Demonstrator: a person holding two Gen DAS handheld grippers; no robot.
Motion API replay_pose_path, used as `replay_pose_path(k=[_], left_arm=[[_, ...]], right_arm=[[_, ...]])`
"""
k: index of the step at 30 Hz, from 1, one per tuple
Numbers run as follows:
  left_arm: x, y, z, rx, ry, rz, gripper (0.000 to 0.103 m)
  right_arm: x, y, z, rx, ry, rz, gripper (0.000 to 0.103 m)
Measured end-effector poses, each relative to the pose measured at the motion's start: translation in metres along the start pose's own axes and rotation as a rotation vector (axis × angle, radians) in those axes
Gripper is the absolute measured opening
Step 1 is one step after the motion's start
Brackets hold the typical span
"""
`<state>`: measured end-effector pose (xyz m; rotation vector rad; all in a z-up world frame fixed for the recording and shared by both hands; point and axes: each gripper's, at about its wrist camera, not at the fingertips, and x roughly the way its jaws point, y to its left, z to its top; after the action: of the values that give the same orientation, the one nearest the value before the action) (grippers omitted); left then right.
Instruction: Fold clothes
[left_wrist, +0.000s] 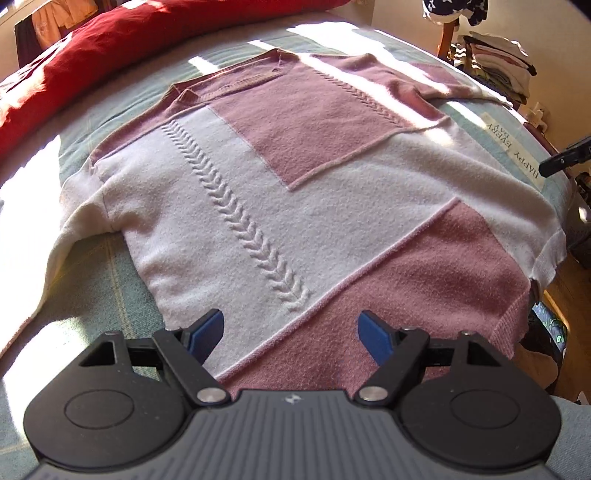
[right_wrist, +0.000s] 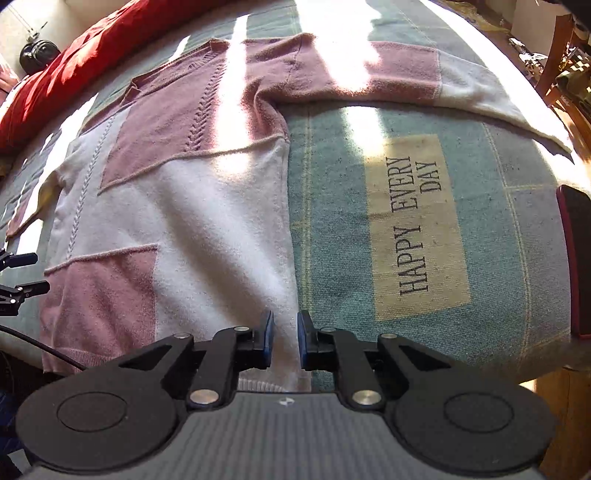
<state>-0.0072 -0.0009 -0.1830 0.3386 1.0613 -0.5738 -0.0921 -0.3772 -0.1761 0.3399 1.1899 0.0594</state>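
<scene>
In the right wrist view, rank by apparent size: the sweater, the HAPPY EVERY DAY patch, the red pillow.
1. sweater, largest by far.
2. HAPPY EVERY DAY patch.
3. red pillow: looks about like the patch, but it lies farther off and is cut by the frame, so the last two are unsure.

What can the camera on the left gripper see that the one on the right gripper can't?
Only the left wrist view shows the left gripper close up, jaws wide apart over the sweater's hem, and a stack of folded clothes beyond the bed.

Only the right wrist view shows the right gripper, jaws nearly together at the sweater's side edge, and the long sleeve fully stretched out.

Both show the pink-and-white sweater lying flat, the red pillow and the "HAPPY EVERY DAY" patch.
</scene>
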Motion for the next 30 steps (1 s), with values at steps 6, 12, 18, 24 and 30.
replay_pose_path(k=[6, 12, 18, 24, 30], left_arm=[[0.027, -0.007, 0.016, 0.034, -0.024, -0.036, 0.078], [0.026, -0.003, 0.007, -0.002, 0.003, -0.034, 0.078], [0.014, 0.003, 0.007, 0.009, -0.011, -0.02, 0.078], [0.024, 0.007, -0.035, -0.08, 0.107, -0.021, 0.079], [-0.002, -0.01, -0.071, -0.043, 0.161, 0.004, 0.079]], right_arm=[[0.052, -0.006, 0.05, -0.055, -0.063, 0.025, 0.029], [0.085, -0.006, 0.065, -0.05, -0.038, 0.057, 0.008], [0.073, -0.011, 0.079, -0.036, -0.037, -0.045, 0.011], [0.049, 0.033, 0.062, -0.164, -0.086, -0.004, 0.042], [0.07, 0.063, -0.018, -0.276, 0.021, -0.04, 0.055]])
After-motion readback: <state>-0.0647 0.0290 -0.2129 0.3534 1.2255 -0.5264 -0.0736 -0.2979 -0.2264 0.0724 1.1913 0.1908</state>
